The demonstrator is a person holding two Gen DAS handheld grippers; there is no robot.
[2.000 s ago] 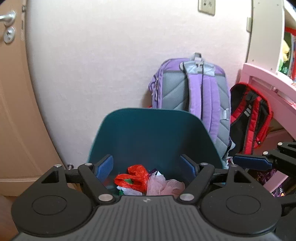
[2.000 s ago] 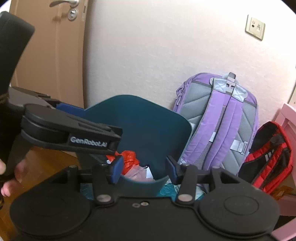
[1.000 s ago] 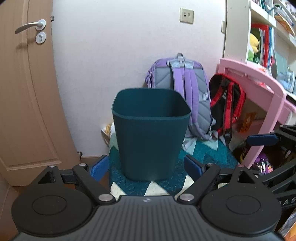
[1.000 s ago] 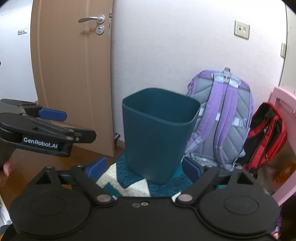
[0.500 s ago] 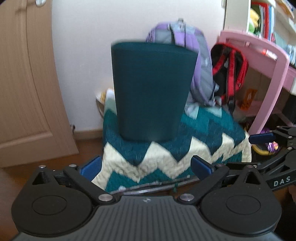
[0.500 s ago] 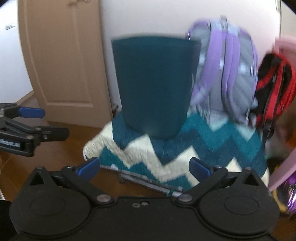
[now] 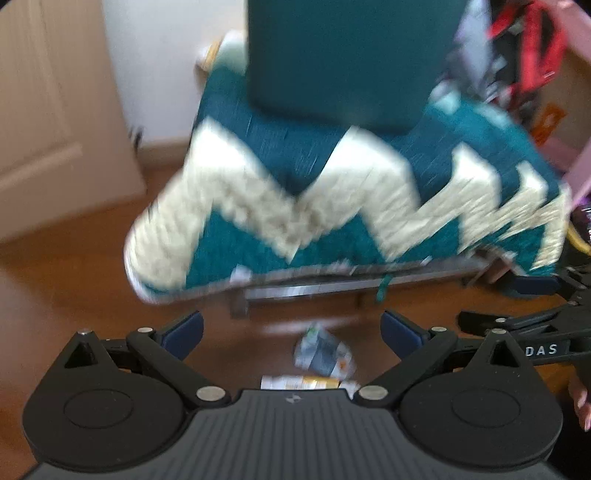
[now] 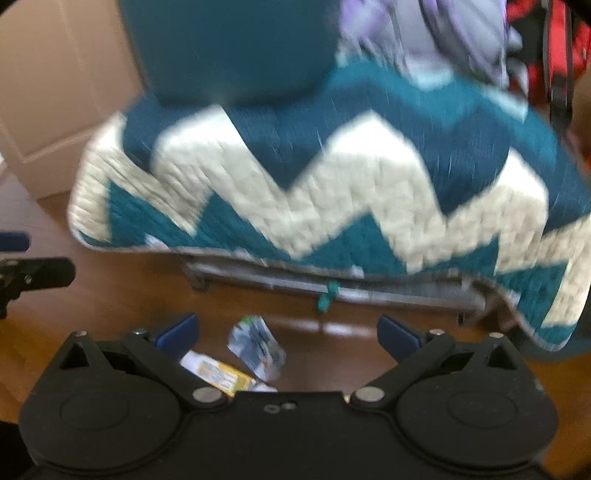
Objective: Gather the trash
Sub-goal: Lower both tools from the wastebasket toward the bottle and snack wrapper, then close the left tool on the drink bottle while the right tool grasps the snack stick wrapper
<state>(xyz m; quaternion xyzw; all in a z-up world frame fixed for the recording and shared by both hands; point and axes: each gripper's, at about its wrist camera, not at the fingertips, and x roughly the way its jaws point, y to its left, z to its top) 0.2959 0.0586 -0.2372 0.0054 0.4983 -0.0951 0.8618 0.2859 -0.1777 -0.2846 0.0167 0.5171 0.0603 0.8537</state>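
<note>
A quilted cloth blanket [image 7: 332, 206] in teal and cream drapes a metal frame [image 7: 351, 286] over glossy wood floor [image 7: 74, 295], where crinkled shiny wrappers [image 8: 256, 347] lie beneath a smooth matt plastic bin [image 7: 347, 55].

Teal-and-cream zigzag quilt [image 7: 332, 192], draped over a low metal frame [image 7: 354, 284] whose grey bar shows under the hem. A short teal tie [image 8: 327, 299] hanging from the quilt's lower edge. Wooden floor [image 7: 66, 288] below, warm brown, blurred. Pale panelled door [image 7: 48, 122] at the left, with white wall [image 7: 170, 55] beside it and a strip of skirting at its foot. Purple-and-grey backpack [image 8: 424, 33] behind the quilt, leaning upright. Red-and-black backpack [image 7: 532, 48] just beside it at the right. Something orange [image 7: 550, 122] low beneath the red bag, too blurred to identify. Pink furniture edge [image 7: 580, 173] at the far right.
</note>
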